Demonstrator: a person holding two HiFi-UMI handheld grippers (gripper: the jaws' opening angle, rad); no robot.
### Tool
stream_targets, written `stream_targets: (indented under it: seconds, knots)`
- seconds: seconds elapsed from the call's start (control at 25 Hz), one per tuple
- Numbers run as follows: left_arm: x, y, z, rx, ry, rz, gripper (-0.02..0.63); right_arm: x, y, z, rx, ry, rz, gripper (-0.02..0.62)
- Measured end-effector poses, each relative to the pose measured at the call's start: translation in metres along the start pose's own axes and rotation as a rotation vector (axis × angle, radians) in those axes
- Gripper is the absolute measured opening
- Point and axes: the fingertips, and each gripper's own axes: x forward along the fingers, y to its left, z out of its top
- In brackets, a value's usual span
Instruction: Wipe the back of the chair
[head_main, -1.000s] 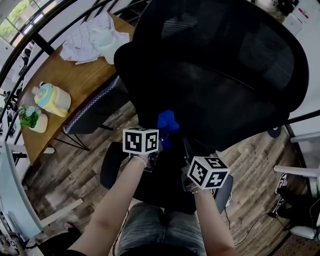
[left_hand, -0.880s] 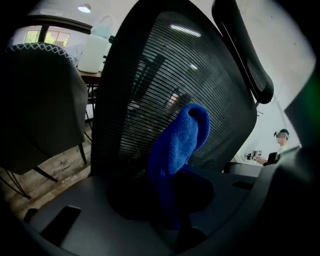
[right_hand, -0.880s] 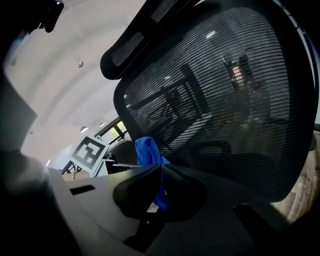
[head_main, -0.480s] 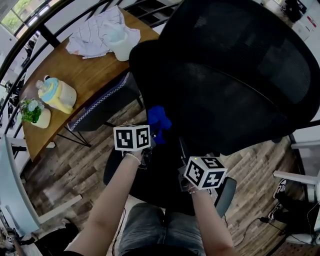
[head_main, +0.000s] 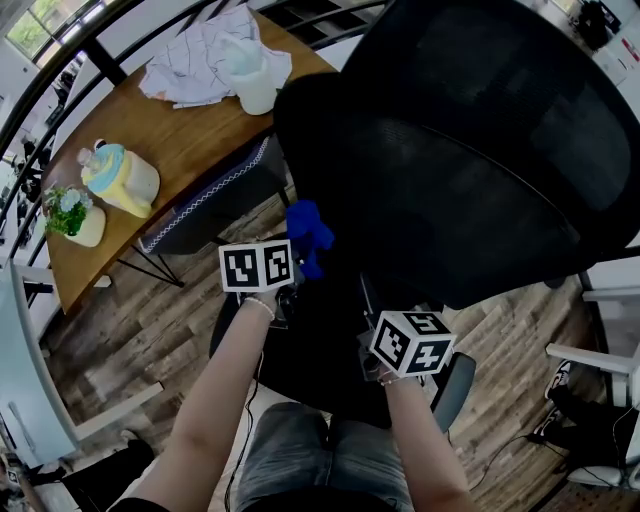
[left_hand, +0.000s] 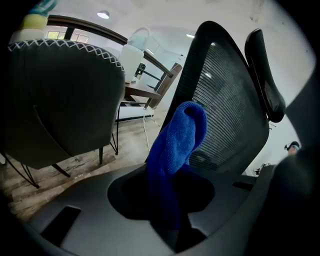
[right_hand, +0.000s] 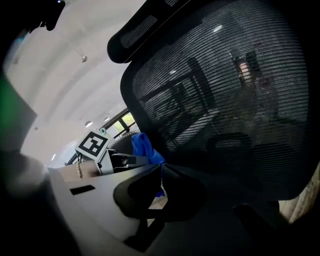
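Observation:
The black mesh chair back (head_main: 470, 150) fills the upper right of the head view. My left gripper (head_main: 296, 258) is shut on a blue cloth (head_main: 308, 232), which stands up out of the jaws just left of the chair back's lower left edge. In the left gripper view the blue cloth (left_hand: 176, 145) rises in front of the mesh back (left_hand: 227, 110), close to its edge. My right gripper (right_hand: 160, 168) sits low behind the mesh back (right_hand: 225, 100), jaws together with nothing between them. From there I see the left gripper's marker cube (right_hand: 93, 144) and the cloth (right_hand: 144, 146).
A dark grey padded chair (head_main: 205, 205) stands by a wooden table (head_main: 170, 140) on the left. On the table lie crumpled clothes (head_main: 195, 65), a white jug (head_main: 255, 75), a yellow and blue toy (head_main: 120, 178) and a small plant (head_main: 70, 215). The floor is wood planks (head_main: 130, 330).
My left gripper has carried the blue cloth left and a little up, off the chair back's lower part toward its left edge. The right gripper has hardly moved.

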Motion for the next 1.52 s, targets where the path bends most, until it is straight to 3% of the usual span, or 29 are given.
stream_targets:
  seconds: [0.28,0.56,1.04,1.28,1.52]
  knots:
    - [-0.017,0.01,0.003,-0.023,-0.04,0.045,0.11,-0.013,-0.004,-0.004,-0.007,-0.007,-0.017,0.029]
    - [-0.05,0.004,0.001,-0.022,-0.072,0.029,0.11,-0.041,0.003,-0.004,0.033,-0.058,-0.015,0.029]
    - [-0.133,-0.071,-0.007,0.09,-0.148,-0.156,0.11,-0.118,0.043,0.012,0.03,-0.202,0.02,0.029]
    - [-0.178,-0.12,-0.015,0.165,-0.182,-0.273,0.11,-0.163,0.08,0.034,-0.003,-0.313,0.118,0.029]
    - [-0.219,-0.15,-0.013,0.233,-0.234,-0.325,0.11,-0.198,0.112,0.051,-0.02,-0.389,0.185,0.029]
